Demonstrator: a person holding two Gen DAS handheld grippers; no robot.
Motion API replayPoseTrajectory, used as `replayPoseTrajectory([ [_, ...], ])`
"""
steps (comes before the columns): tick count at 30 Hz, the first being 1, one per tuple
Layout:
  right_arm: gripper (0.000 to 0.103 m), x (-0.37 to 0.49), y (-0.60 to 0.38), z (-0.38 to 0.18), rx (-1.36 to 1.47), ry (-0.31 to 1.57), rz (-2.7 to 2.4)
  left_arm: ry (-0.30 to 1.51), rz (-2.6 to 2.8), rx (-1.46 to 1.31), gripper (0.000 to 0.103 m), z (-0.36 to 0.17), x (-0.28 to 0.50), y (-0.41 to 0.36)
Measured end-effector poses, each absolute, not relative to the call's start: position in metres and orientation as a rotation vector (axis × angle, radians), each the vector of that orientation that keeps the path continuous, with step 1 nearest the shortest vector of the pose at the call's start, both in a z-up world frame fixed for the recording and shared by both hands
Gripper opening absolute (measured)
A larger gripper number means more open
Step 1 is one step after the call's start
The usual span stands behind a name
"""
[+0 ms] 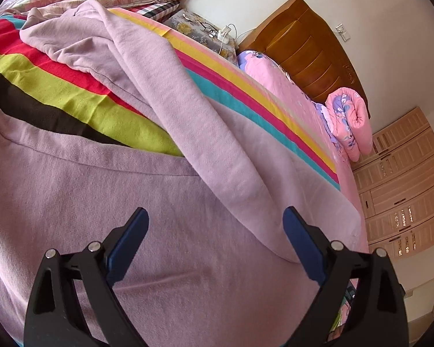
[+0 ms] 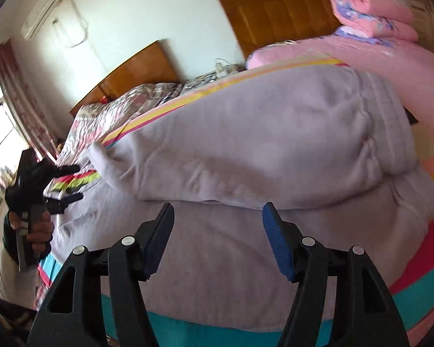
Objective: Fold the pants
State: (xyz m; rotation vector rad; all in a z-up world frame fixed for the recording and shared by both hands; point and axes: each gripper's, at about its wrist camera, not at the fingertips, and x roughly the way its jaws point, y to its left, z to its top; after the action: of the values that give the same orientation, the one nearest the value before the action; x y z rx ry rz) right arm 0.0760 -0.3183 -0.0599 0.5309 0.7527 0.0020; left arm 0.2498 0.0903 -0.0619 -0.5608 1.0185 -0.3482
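Lilac pants (image 1: 165, 202) lie on a striped blanket (image 1: 72, 95), with one leg (image 1: 188, 110) draped diagonally over the rest. In the right wrist view the pants (image 2: 246, 144) show as a folded upper layer on a lower one. My left gripper (image 1: 215, 214) is open just above the fabric with nothing between its blue pads. It also appears at the far left, as the left gripper (image 2: 73, 183) held by a hand (image 2: 39, 231). My right gripper (image 2: 218, 208) is open over the near layer, at the fold's edge, and holds nothing.
A rolled pink quilt (image 1: 350, 124) lies by the wooden headboard (image 1: 309, 55), on a pink sheet (image 2: 390, 66). Glasses and a charger rest on a floral pillow (image 1: 199, 29). A wardrobe (image 1: 405, 190) stands beyond the bed's edge. A second bed (image 2: 124, 107) and a curtained window (image 2: 3, 133) are at the left.
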Motion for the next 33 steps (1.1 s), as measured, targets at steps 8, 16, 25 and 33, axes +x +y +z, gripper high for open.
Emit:
replayPoseTrajectory([
  [8, 0.053, 0.091, -0.362, -0.079, 0.758, 0.776, -0.170, 1.017, -0.355, -0.560, 0.094, -0.065, 0.250, 0.105],
  [16, 0.019, 0.102, -0.372, -0.086, 0.801, 0.705, -0.208, 1.064, -0.343, -0.643, 0.094, -0.064, 0.279, 0.117],
  [25, 0.017, 0.089, -0.381, -0.086, 0.790, 0.685, -0.178, 1.084, -0.266, -0.760, 0.066, -0.073, 0.328, 0.122],
  [33, 0.017, 0.083, -0.386, -0.086, 0.794, 0.688, -0.170, 1.067, -0.268, -0.766, 0.011, -0.092, 0.344, 0.129],
])
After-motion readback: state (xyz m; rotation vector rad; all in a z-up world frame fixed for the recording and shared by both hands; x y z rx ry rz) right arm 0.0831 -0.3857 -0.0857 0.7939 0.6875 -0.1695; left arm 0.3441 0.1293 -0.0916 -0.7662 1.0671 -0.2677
